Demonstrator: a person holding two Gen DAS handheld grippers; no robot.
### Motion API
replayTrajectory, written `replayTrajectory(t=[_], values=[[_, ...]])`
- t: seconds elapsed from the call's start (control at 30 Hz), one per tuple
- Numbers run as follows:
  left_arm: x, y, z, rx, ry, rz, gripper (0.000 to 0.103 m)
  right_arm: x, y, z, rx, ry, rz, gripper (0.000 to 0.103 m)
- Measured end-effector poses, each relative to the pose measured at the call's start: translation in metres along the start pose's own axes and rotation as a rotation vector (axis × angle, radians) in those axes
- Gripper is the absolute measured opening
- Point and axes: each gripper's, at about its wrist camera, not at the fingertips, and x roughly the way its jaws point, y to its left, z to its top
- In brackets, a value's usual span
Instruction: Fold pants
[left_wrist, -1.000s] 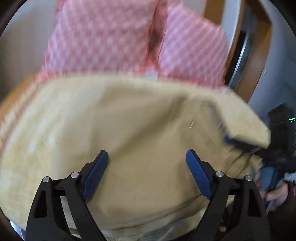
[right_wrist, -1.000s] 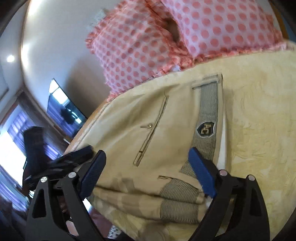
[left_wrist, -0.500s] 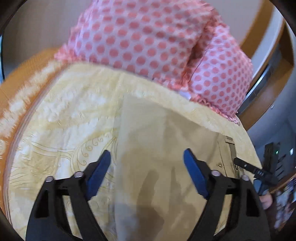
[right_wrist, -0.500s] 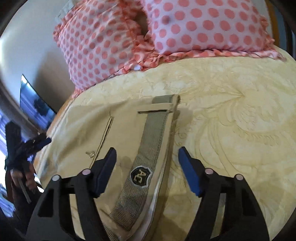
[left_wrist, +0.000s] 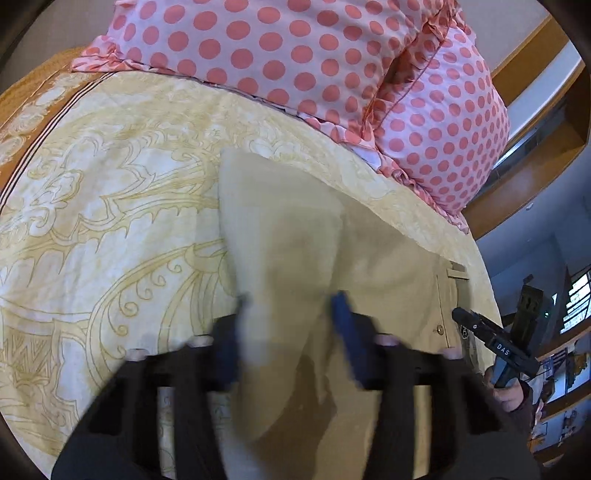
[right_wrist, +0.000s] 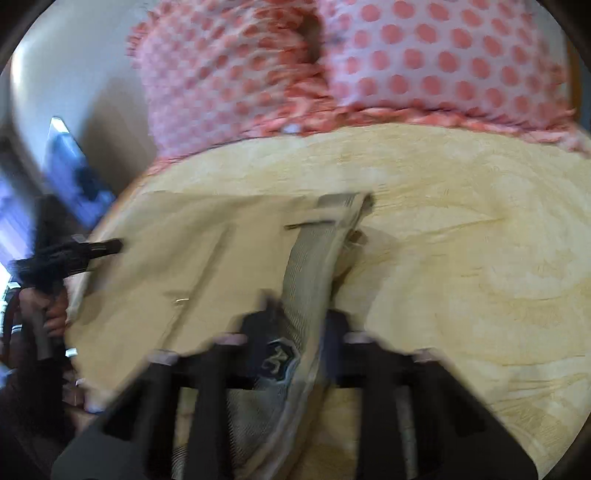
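Left gripper (left_wrist: 291, 325): fingers drawn in on a raised ridge of the tan pants (left_wrist: 388, 266), cloth bunched between the blue pads (left_wrist: 341, 317). Blur prevents confirming full pinch; reads as clamped on fabric. Grip sits on the plain end of the garment, away from the waistband, probably so that this end can be lifted as one layer.

Right gripper (right_wrist: 295, 332): fingers closed in around the grey ribbed waistband (right_wrist: 314, 258), just beside the shield-shaped badge (right_wrist: 279, 356). View is heavily smeared, but the band passes between the pads, so judged clamped on the pants. The waistband is the stiffest part, a sensible hold for keeping the edge straight.

Pants lie flat on the yellow patterned bedspread (left_wrist: 110, 221), toward its edge nearest the person, waistband end on the right-hand side. A zip pocket with a metal puller (left_wrist: 439, 328) faces up. The far corner of the cloth (left_wrist: 236, 158) stops short of the pillows.

Two pink polka-dot pillows (left_wrist: 295, 55) lean at the head edge of the bed, apart from the pants.

Judgement: both ends held at once suggests a fold is being set up, one end to be carried over the other. Risk: the left hold is on a loose ridge and may gather only the top layer, leaving the fold skewed.
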Motion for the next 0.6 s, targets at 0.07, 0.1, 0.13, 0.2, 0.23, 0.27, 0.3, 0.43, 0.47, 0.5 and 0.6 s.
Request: replayTrajectory(t=[0.07, 0.1, 0.13, 0.2, 0.23, 0.27, 0.3, 0.43, 0.47, 0.5, 0.6], values=[[0.001, 0.002, 0.000, -0.007, 0.007, -0.021, 0.027, 0.001, -0.004, 0.002, 0.011, 0.003, 0.005, 0.013], [0.002, 0.003, 0.001, -0.010, 0.010, -0.025, 0.027, 0.003, -0.007, 0.003, 0.026, 0.006, 0.005, 0.016], [0.003, 0.002, 0.001, -0.010, 0.014, -0.020, 0.027, 0.006, -0.010, 0.004, 0.049, 0.012, 0.011, 0.020], [0.004, 0.000, 0.002, -0.004, 0.020, -0.007, 0.028, 0.005, -0.012, 0.006, 0.070, 0.020, 0.036, 0.024], [0.004, -0.002, 0.002, -0.002, 0.021, -0.001, 0.028, 0.006, -0.010, 0.006, 0.055, 0.021, 0.033, 0.025], [0.004, -0.003, 0.002, 0.003, 0.022, 0.007, 0.028, 0.006, -0.008, 0.005, 0.042, 0.020, 0.027, 0.019], [0.004, -0.005, 0.002, 0.014, 0.021, 0.020, 0.026, 0.005, -0.007, 0.005, 0.038, 0.020, 0.044, 0.015], [-0.006, -0.020, 0.003, 0.076, -0.018, 0.050, 0.007, -0.004, -0.014, 0.015, 0.076, -0.008, 0.119, 0.009], [-0.008, -0.021, 0.006, 0.077, -0.029, 0.042, 0.006, -0.006, -0.014, 0.019, 0.072, -0.017, 0.121, 0.009], [-0.010, -0.023, 0.011, 0.084, -0.043, 0.044, 0.005, -0.009, -0.012, 0.026, 0.054, -0.034, 0.121, 0.009], [-0.009, -0.034, 0.030, 0.114, -0.093, 0.063, 0.004, -0.016, -0.005, 0.052, 0.001, -0.097, 0.096, 0.009]])
